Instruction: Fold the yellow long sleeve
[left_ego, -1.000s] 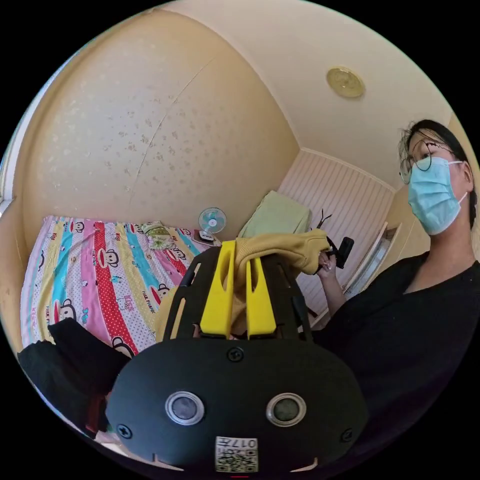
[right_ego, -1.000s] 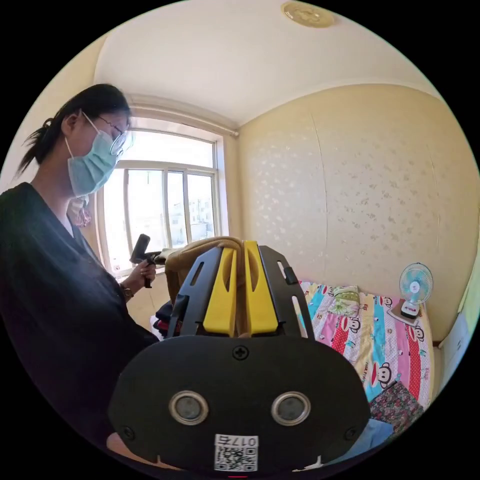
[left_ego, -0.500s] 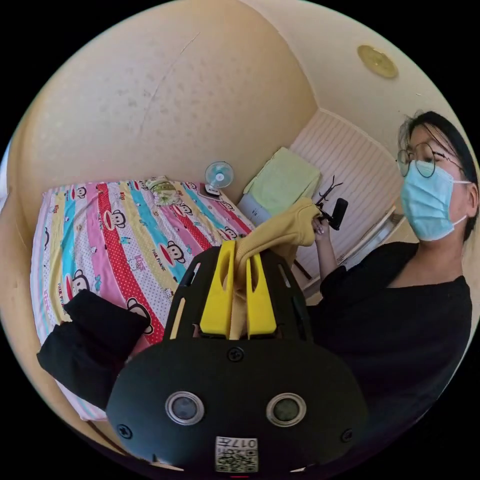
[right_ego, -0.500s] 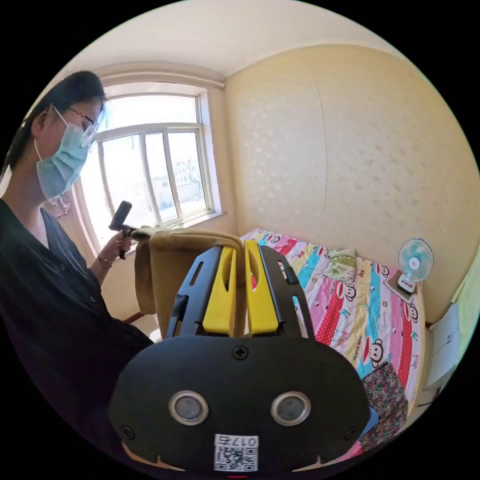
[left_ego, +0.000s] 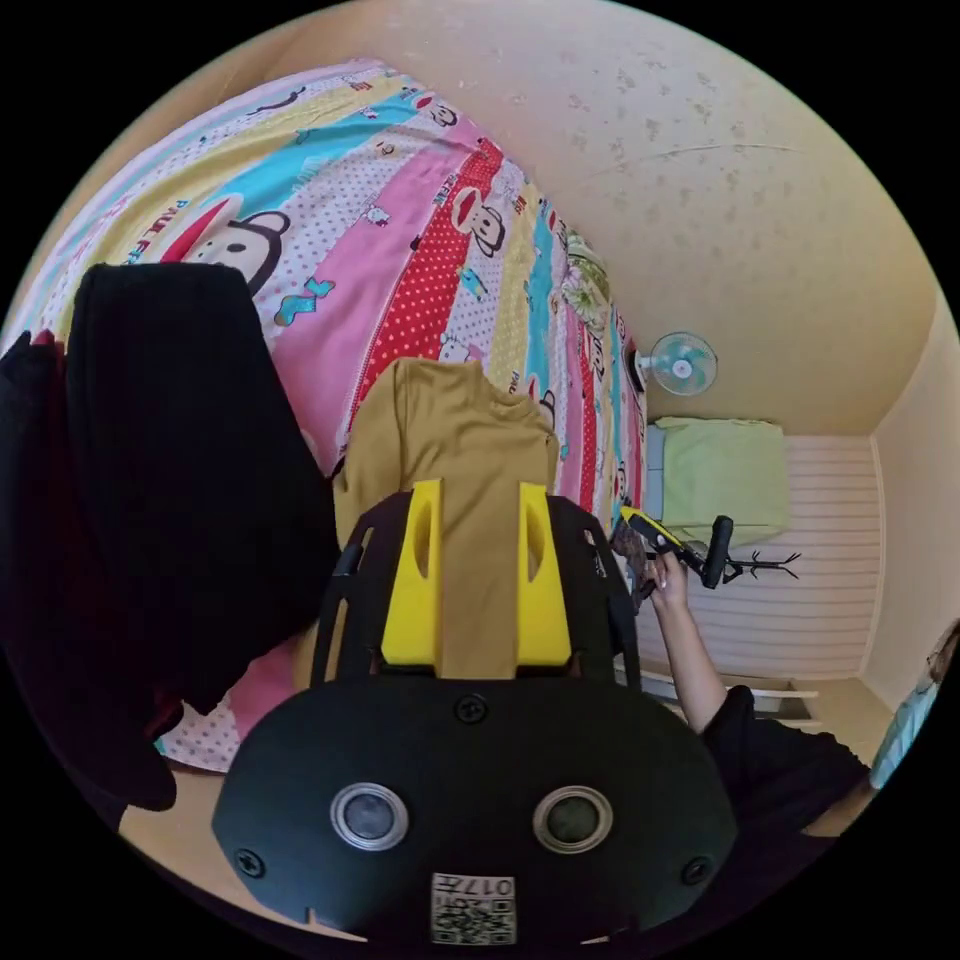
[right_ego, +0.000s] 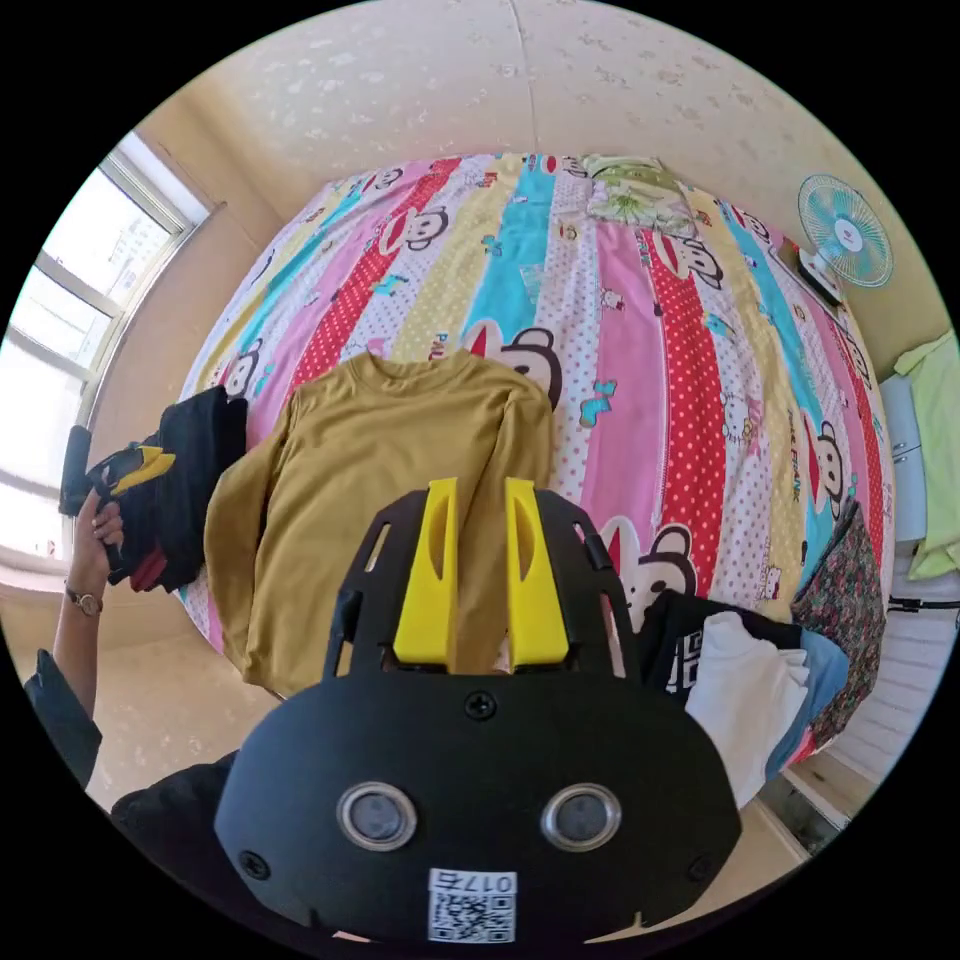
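The yellow long sleeve (right_ego: 390, 480) lies spread face-up on the striped cartoon bedsheet (right_ego: 640, 400), collar toward the far wall, hem hanging over the bed's near edge, with a black clothes pile (right_ego: 185, 480) just beside one sleeve and a stack of folded clothes (right_ego: 750, 680) well apart past the other. The left gripper (left_ego: 478, 575) hangs over the shirt with its yellow jaws spread wide and nothing between them. The right gripper (right_ego: 478, 575) sits above the hem, jaws parted and released, while a small fan (right_ego: 845, 235) stands beyond the sheet's far corner.
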